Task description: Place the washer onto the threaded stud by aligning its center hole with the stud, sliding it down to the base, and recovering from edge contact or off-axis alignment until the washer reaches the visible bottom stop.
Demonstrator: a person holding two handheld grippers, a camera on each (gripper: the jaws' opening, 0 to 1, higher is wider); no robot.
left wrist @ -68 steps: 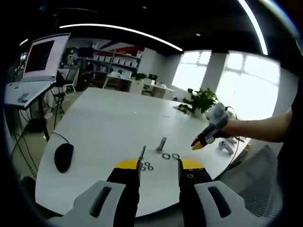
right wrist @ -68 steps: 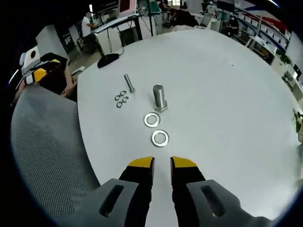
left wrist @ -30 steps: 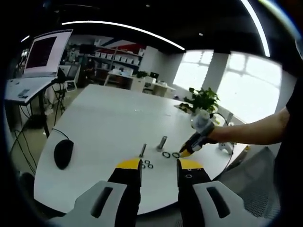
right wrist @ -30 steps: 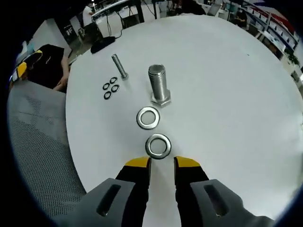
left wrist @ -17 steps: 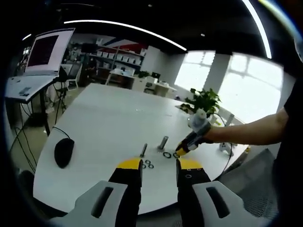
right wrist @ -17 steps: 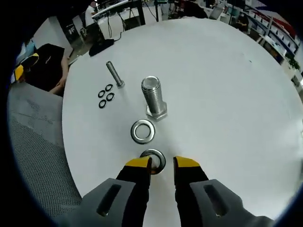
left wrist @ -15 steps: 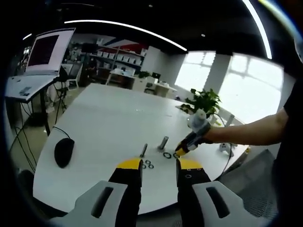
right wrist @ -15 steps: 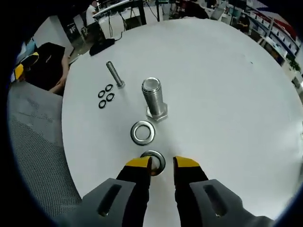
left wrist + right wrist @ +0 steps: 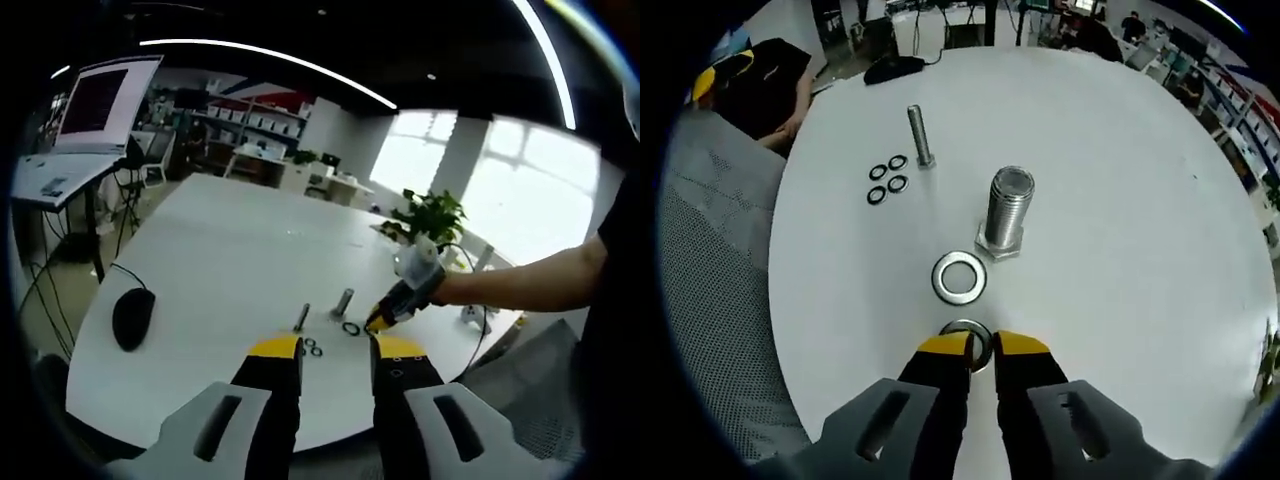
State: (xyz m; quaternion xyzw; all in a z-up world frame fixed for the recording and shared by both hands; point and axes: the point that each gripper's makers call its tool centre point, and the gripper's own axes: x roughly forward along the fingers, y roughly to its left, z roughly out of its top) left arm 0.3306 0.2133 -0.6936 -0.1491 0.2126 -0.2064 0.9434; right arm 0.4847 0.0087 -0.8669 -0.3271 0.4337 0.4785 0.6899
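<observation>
White table [image 9: 1120,200], stud [image 9: 1006,212] upright (washer [image 9: 970,338] pinched)

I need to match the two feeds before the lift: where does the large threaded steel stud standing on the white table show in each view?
Left gripper view: the large threaded steel stud stands just above centre, beside the right gripper.
Right gripper view: it stands upright right of centre, beyond the free flat steel washer.
Shared landmark: the thin steel bolt standing beside the stud.
</observation>
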